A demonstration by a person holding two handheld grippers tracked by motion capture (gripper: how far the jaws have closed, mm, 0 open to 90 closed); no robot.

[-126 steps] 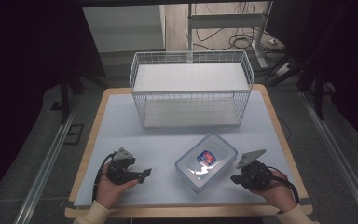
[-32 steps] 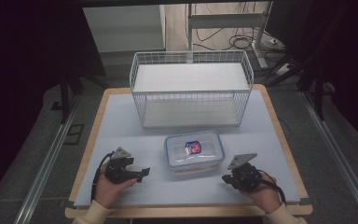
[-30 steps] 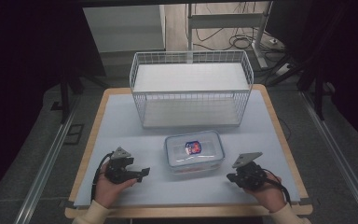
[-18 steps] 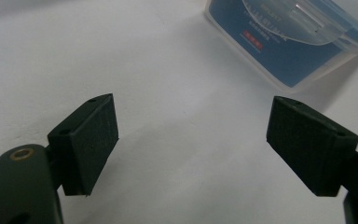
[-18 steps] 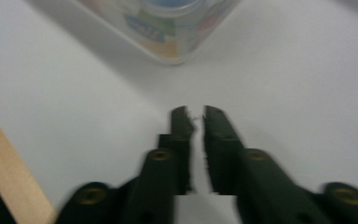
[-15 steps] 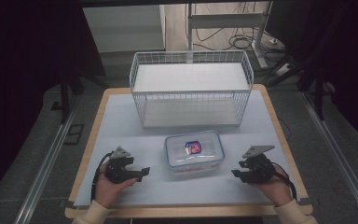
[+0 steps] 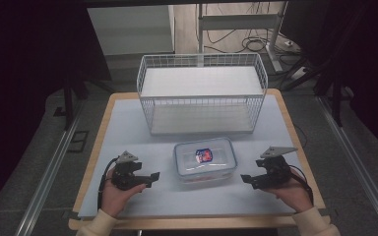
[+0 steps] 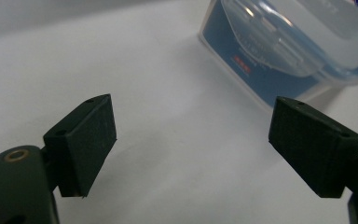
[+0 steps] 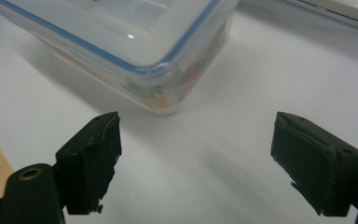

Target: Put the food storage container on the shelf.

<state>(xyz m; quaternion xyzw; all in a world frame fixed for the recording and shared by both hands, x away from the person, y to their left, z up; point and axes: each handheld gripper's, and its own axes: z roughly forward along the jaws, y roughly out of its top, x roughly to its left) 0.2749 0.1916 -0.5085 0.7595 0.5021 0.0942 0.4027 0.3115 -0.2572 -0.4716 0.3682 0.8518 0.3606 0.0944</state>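
A clear plastic food box point(image 7: 205, 160) with a blue-edged lid and a red and blue label lies flat on the white table between my two grippers. My left gripper point(image 7: 150, 178) rests to its left, jaws open, nothing between them; its own view shows the box's corner point(image 8: 289, 51) ahead at the upper right. My right gripper point(image 7: 246, 179) is to the right of the box, a short gap away. Its jaws have just been opening and stand wide with nothing between them; the box's corner point(image 9: 135, 42) lies ahead of them.
A white wire basket point(image 7: 202, 96) stands at the back of the table, behind the box. The table's wooden rim point(image 7: 197, 223) runs along the near edge. Dark floor, rails and cables surround the table.
The right gripper has let go of the box, opened its jaws and drawn back to the right. The box has been turned to lie square with the table. The left gripper has kept still.
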